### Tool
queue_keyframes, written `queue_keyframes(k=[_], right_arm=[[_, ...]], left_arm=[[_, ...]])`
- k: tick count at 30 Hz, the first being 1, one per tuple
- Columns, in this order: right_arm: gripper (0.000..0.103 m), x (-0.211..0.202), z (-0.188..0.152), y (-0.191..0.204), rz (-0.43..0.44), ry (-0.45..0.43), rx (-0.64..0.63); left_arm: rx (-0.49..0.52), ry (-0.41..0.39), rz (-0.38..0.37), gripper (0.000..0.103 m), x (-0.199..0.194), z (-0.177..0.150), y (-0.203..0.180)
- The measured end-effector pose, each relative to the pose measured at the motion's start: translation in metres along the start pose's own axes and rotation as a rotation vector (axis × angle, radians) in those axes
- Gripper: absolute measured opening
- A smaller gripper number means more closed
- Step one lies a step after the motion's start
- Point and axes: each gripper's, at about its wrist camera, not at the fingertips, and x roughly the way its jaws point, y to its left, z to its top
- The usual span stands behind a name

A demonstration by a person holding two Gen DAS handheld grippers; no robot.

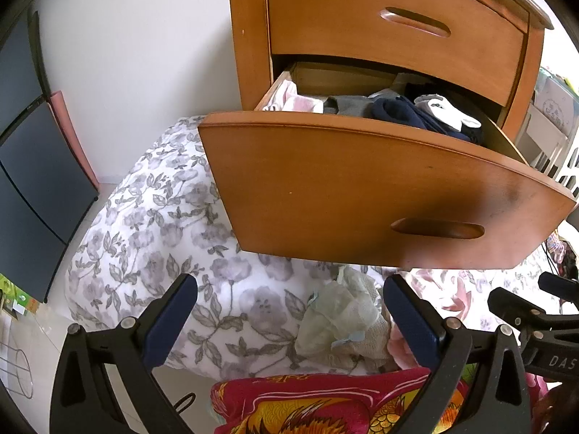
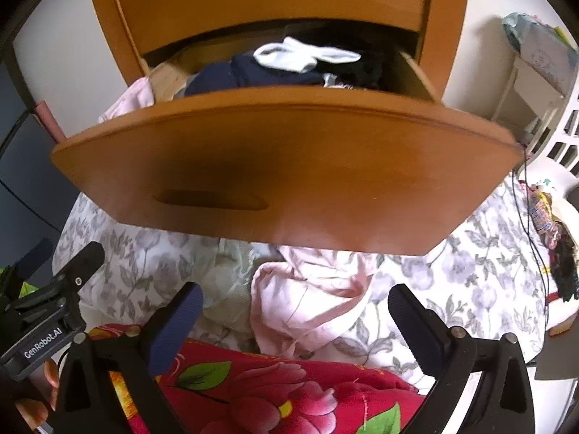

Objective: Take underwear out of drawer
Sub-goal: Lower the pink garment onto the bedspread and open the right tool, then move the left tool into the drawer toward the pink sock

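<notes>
I've got both grippers low in front of the pulled-out wooden drawer (image 1: 362,188), over a bed w/ a grey floral duvet (image 1: 152,224). Left gripper (image 1: 289,322): jaws spread wide, nothing between them. Right gripper (image 2: 295,325): same, wide apart and empty.

Left cam only: pale green mesh underwear (image 1: 343,322) crumpled on the duvet below the drawer front, between my left fingers in frame but not touched; too bunched to give a long axis. Also pink cloth at the drawer's left inner corner (image 1: 296,99), grey garment (image 1: 349,105) mid-drawer, and a dark cabinet (image 1: 36,166) by the wall.

Right cam only: pink underwear (image 2: 311,303) lying on the duvet under the drawer front, long axis running roughly from the drawer toward me, the end near me trailing toward the red floral blanket (image 2: 275,390). White basket (image 2: 564,133) at right edge.

Both cams: navy garments (image 2: 253,72) and a white sock (image 2: 304,56) heaped in the drawer, sock's length running across, left-right. Closed drawer (image 1: 398,25) above.
</notes>
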Motion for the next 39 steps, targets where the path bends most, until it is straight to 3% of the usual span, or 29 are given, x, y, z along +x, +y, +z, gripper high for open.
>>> queue_keyframes(k=[24,39], right_arm=[[0.103,-0.01,-0.019,0.001,-0.021,-0.085,0.05],[0.103,-0.032,-0.017,-0.003,-0.029,-0.212,0.066]], left_arm=[[-0.018,0.007,-0.028,0.102,-0.003,-0.001,0.003],[-0.061,-0.131,-0.195,0.103,-0.048,0.016,0.018]])
